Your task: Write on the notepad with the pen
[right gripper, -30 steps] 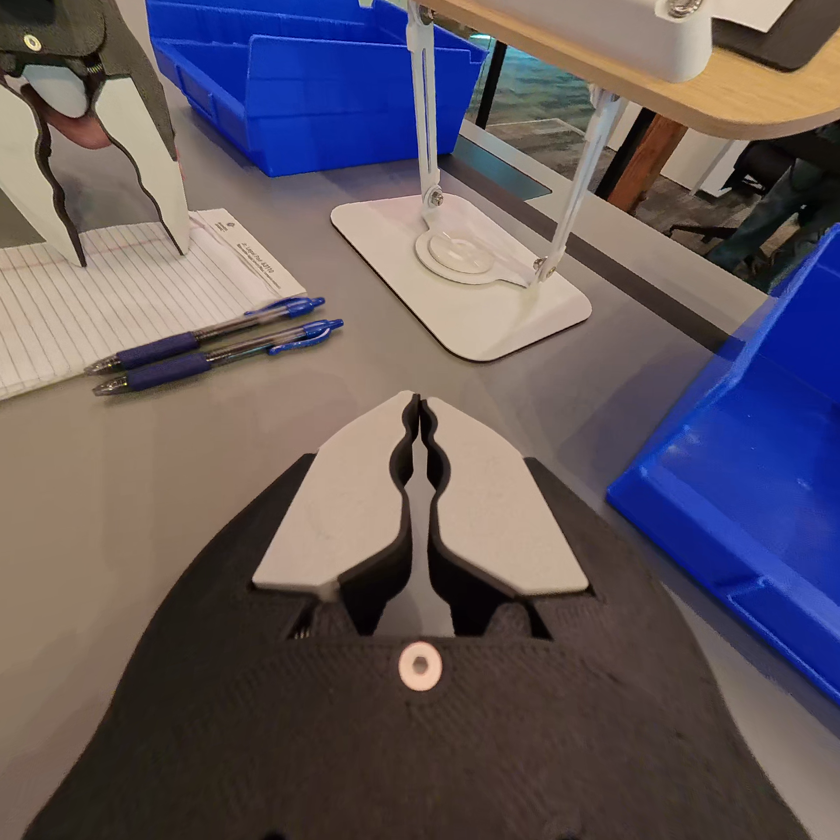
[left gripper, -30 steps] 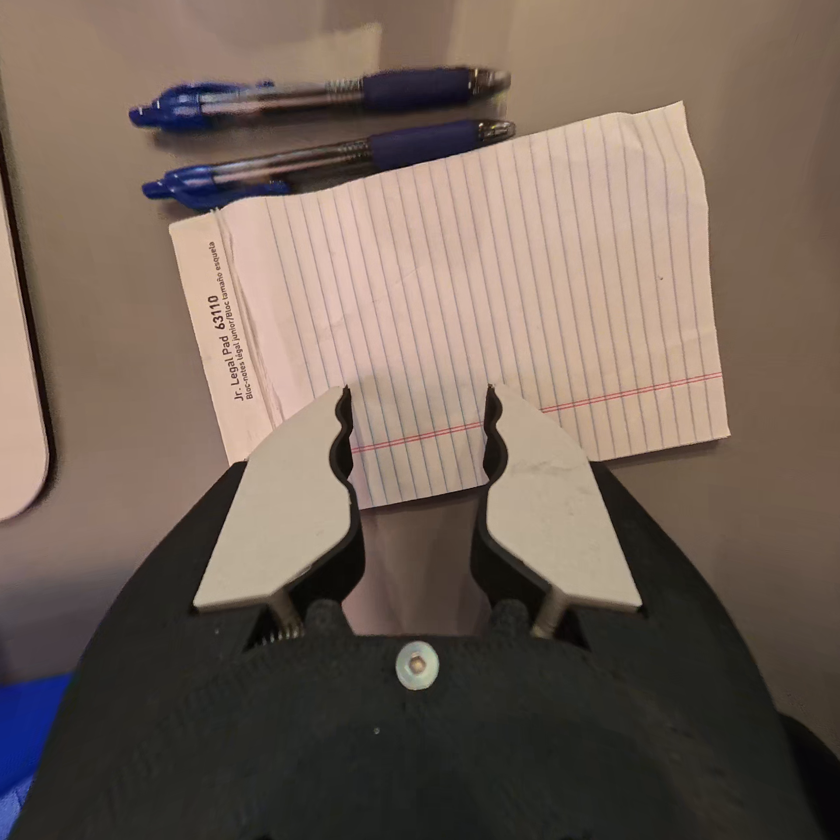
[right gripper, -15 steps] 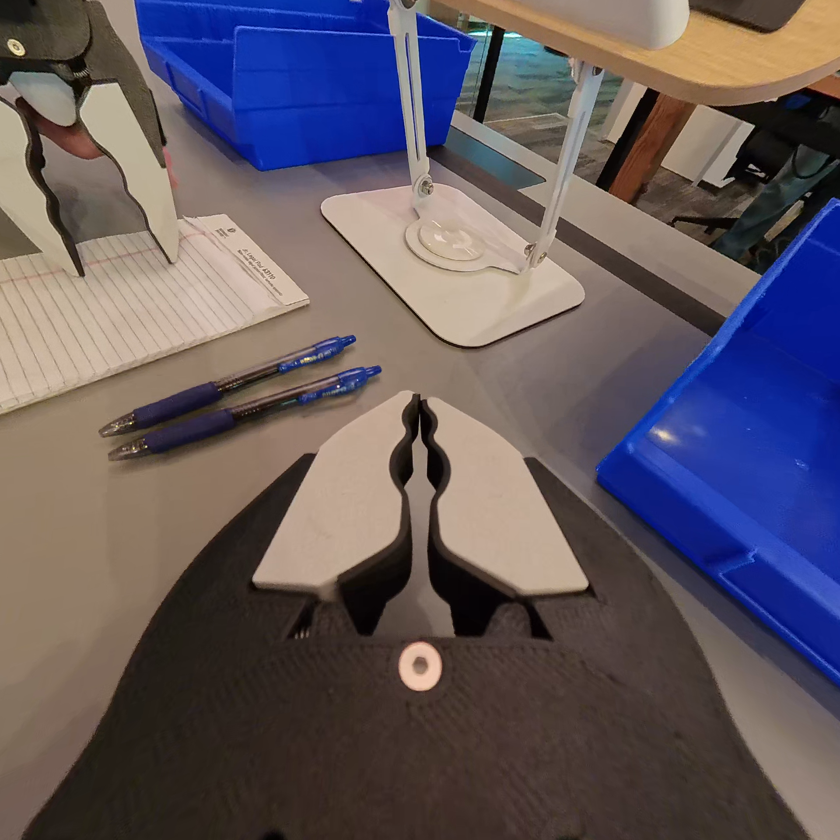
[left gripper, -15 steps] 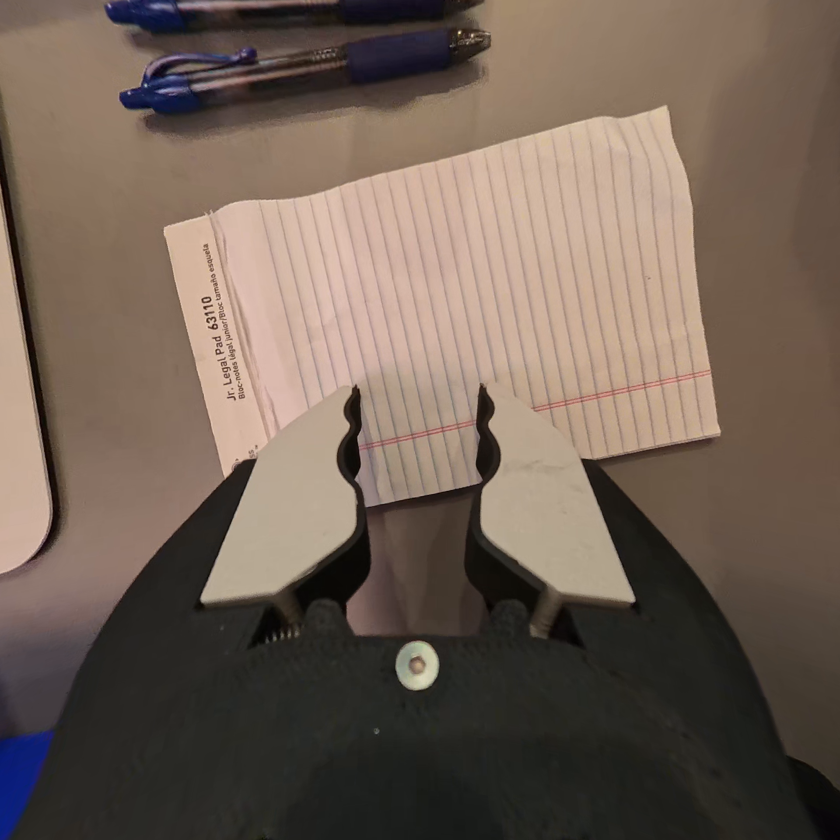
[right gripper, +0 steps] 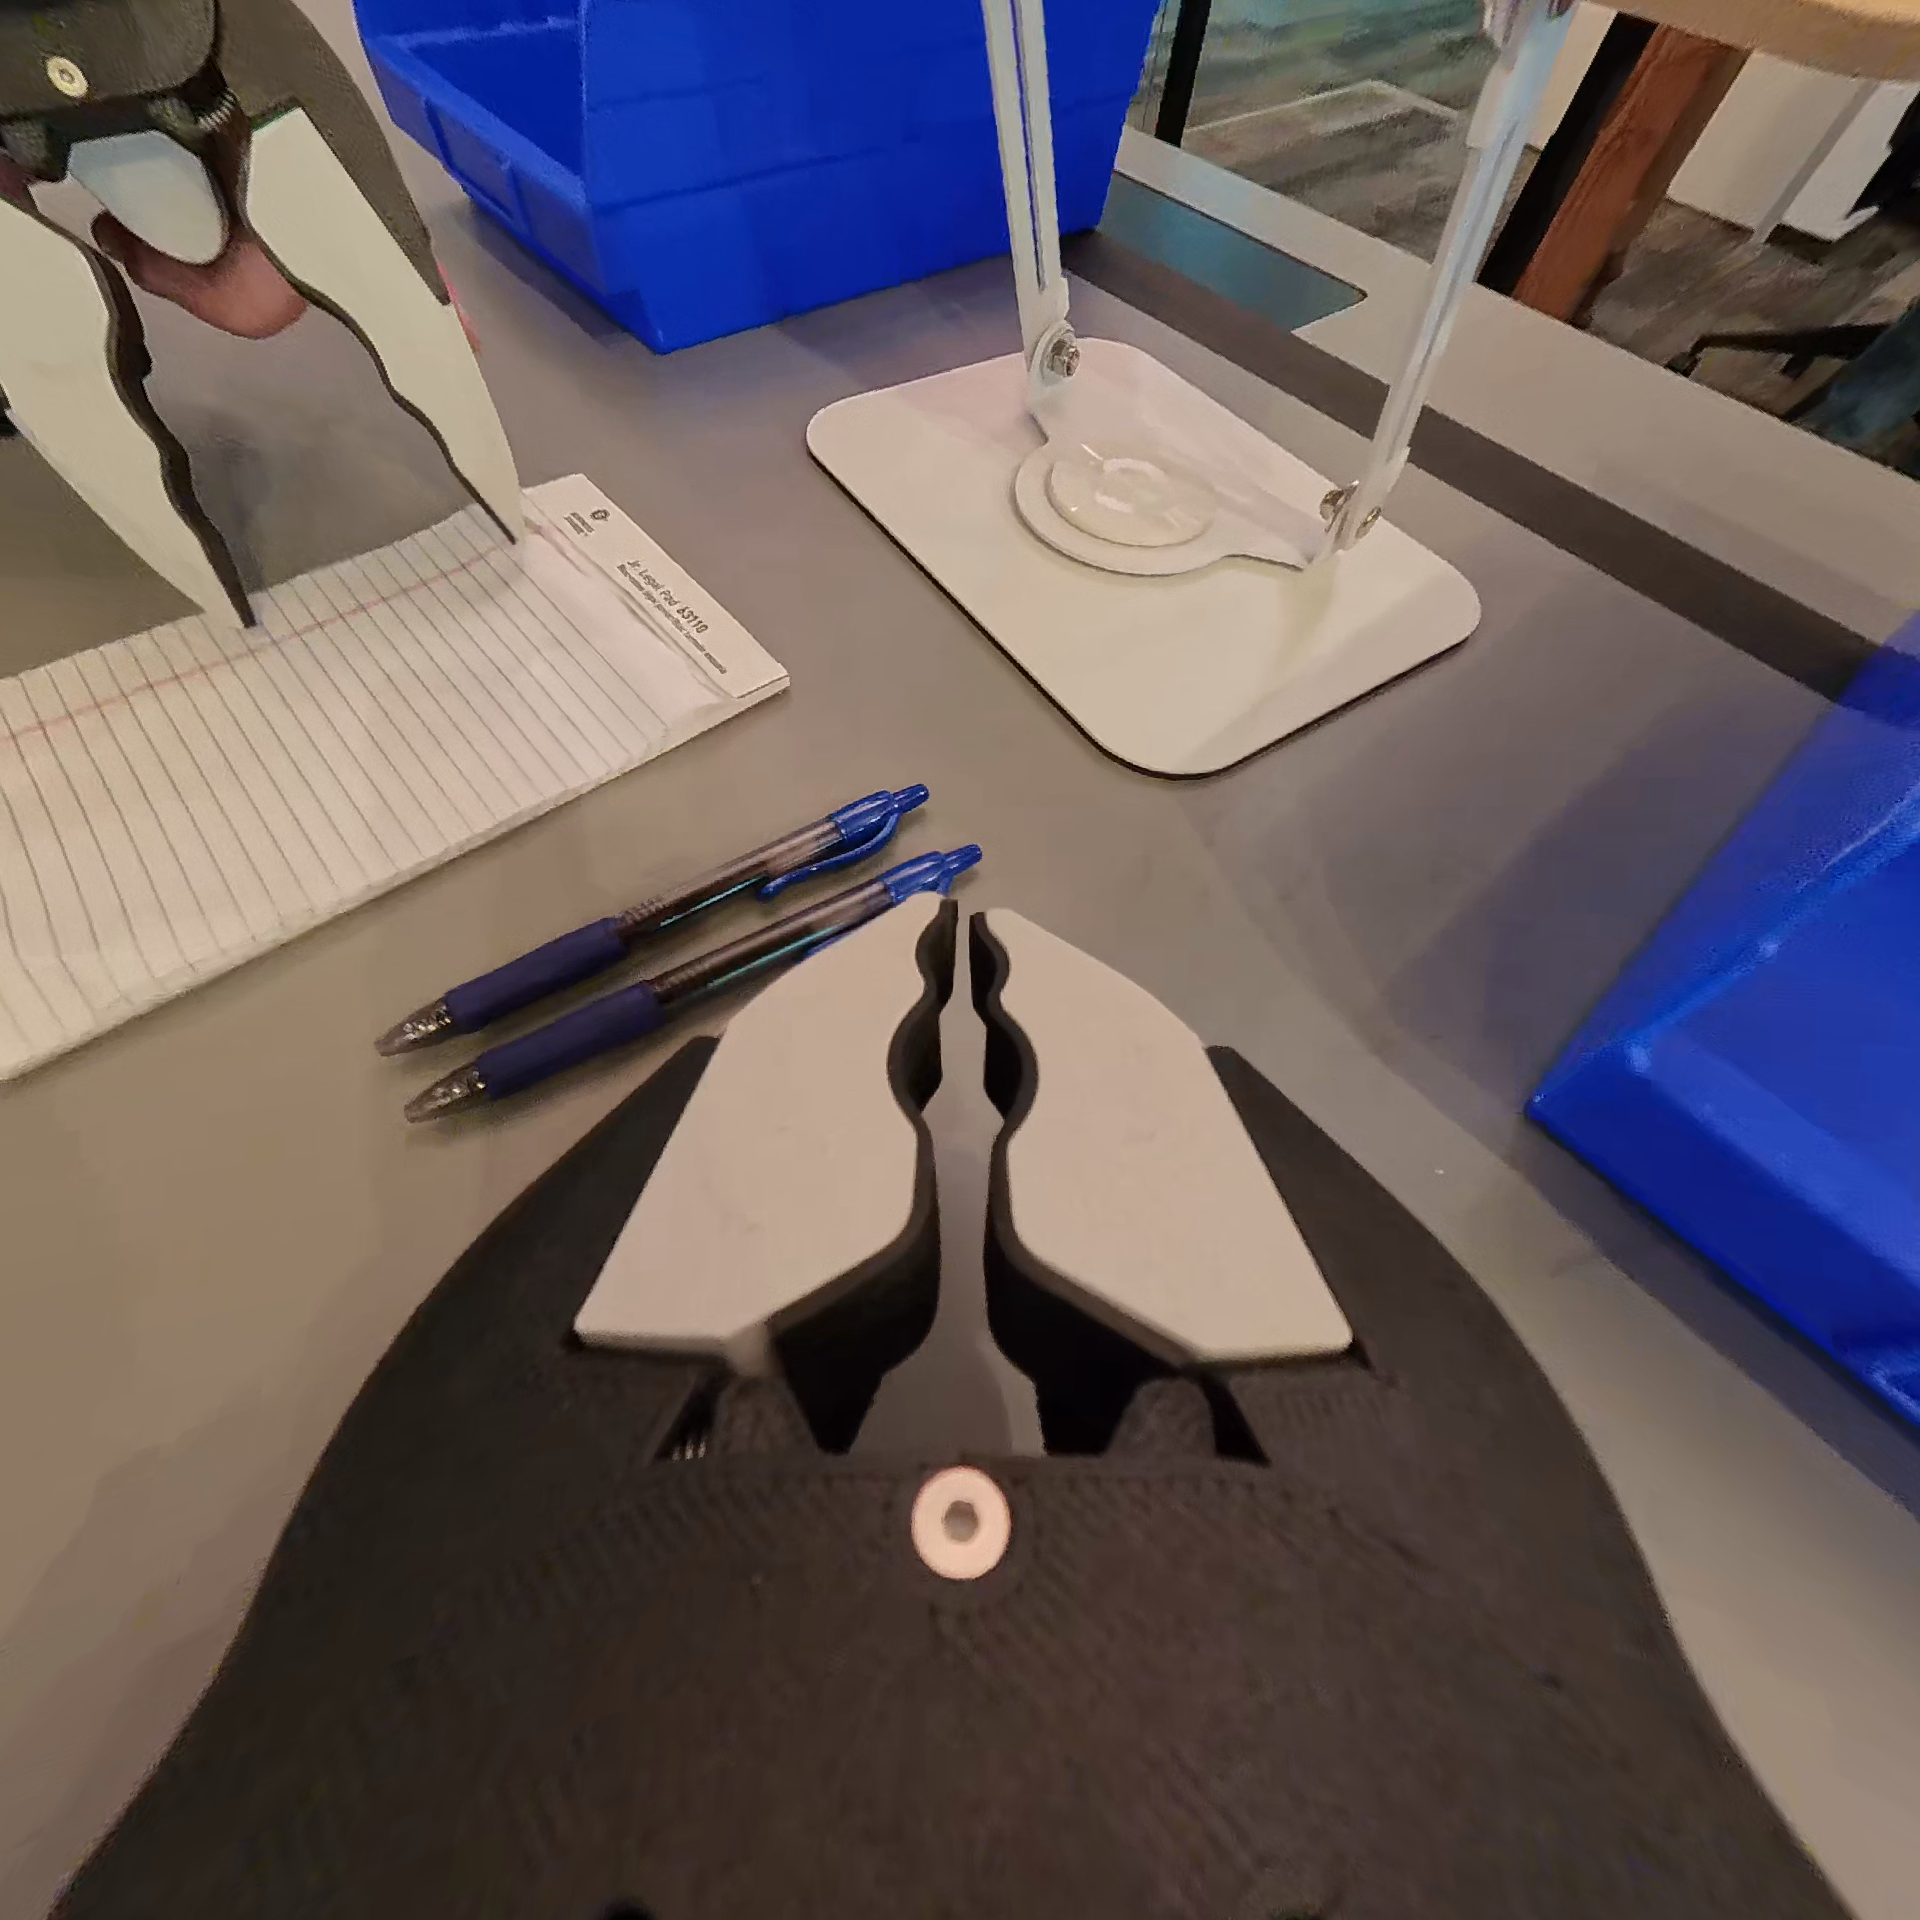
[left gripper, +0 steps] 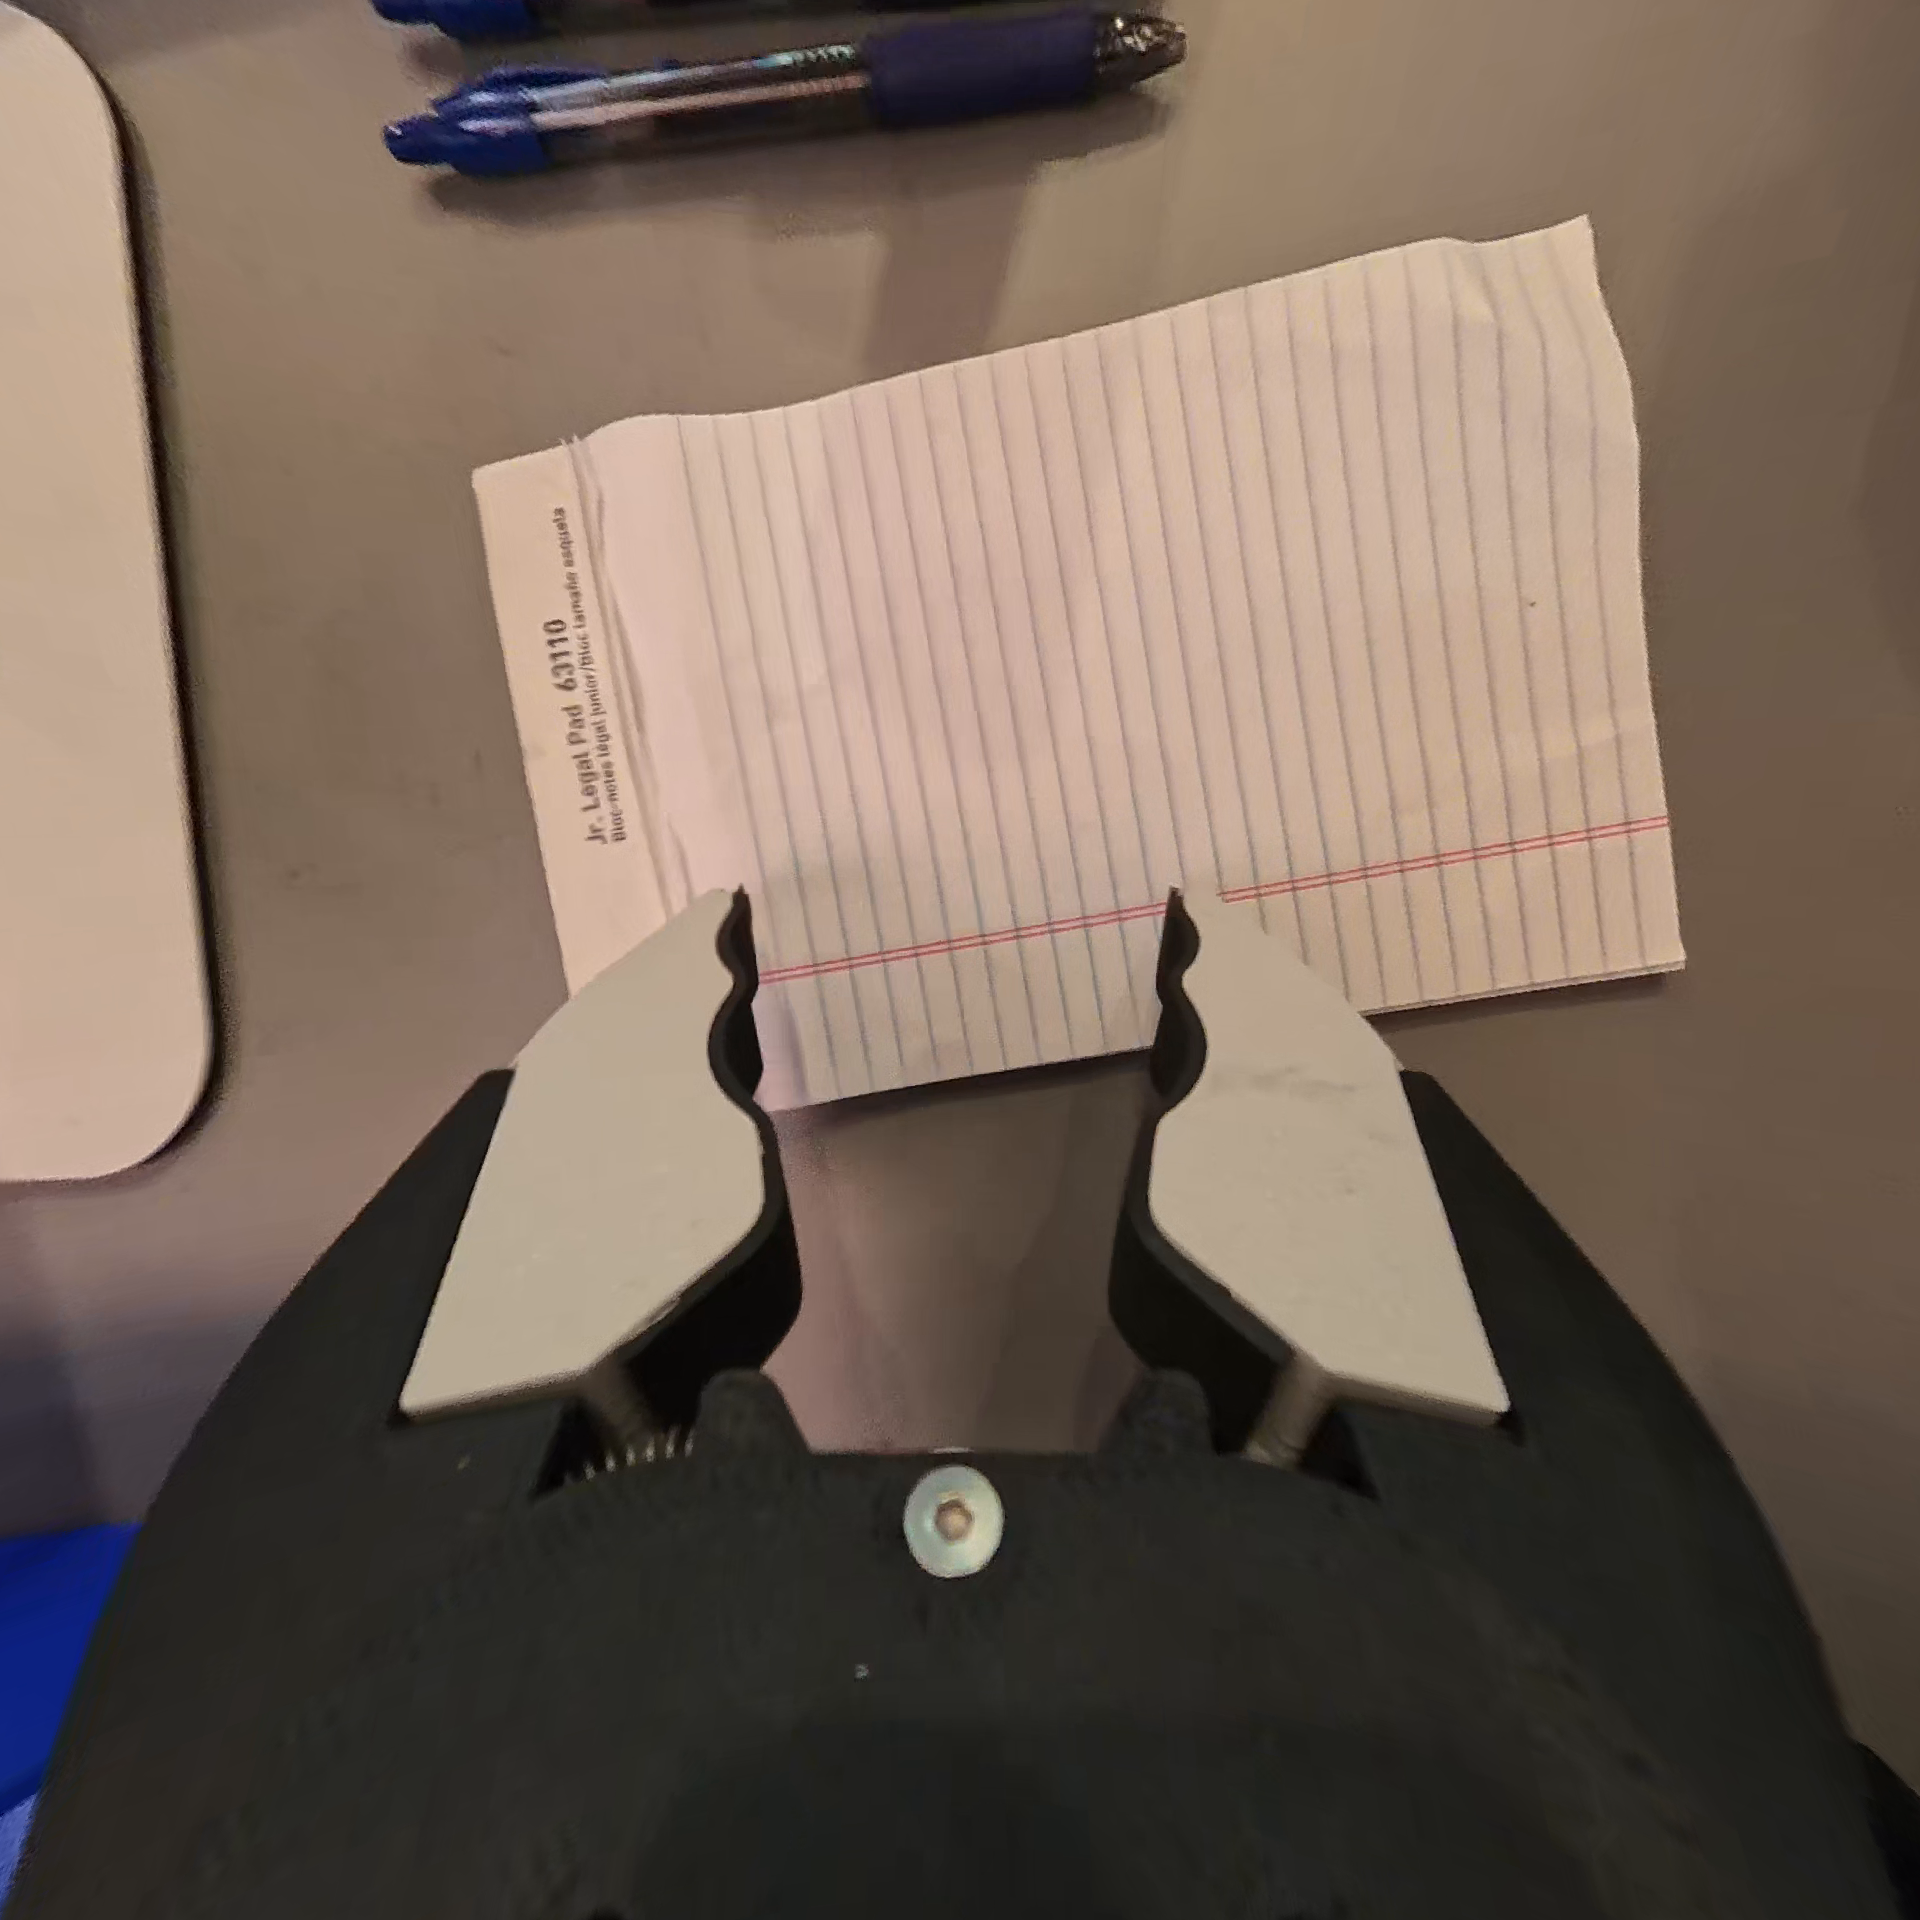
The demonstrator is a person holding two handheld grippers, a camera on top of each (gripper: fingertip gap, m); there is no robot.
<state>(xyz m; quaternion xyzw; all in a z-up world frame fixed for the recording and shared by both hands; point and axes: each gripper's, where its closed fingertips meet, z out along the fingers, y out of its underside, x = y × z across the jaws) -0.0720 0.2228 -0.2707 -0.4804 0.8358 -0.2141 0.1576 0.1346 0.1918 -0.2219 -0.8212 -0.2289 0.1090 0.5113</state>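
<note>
A white lined notepad (left gripper: 1143, 644) lies flat on the grey table. My left gripper (left gripper: 956, 894) is open and empty over the pad's near edge. In the right wrist view its two fingertips (right gripper: 249, 613) stand on or just above the notepad (right gripper: 312, 748). Two blue pens lie side by side beyond the pad; one pen (left gripper: 779, 88) shows whole and the other is cut off by the top edge. In the right wrist view the pens (right gripper: 665, 914) (right gripper: 582, 1049) lie just left of my right gripper (right gripper: 956, 914). It is shut and holds nothing, and its left finger covers the nearer pen's clip end.
A white stand base (right gripper: 1143, 582) with two thin white legs sits behind the pens; it shows at the left edge of the left wrist view (left gripper: 62, 623). One blue bin (right gripper: 779, 156) stands at the back, another (right gripper: 1766, 1039) at the right. Left tips to right tips: about 20 cm. The white stand base (right gripper: 1143, 582) is about equally far from each gripper, around 20 cm.
My left gripper's jaws have opened wider over the pad's near edge. My right gripper has moved toward the pens, which are now at its fingertips; its fingers stayed together.
</note>
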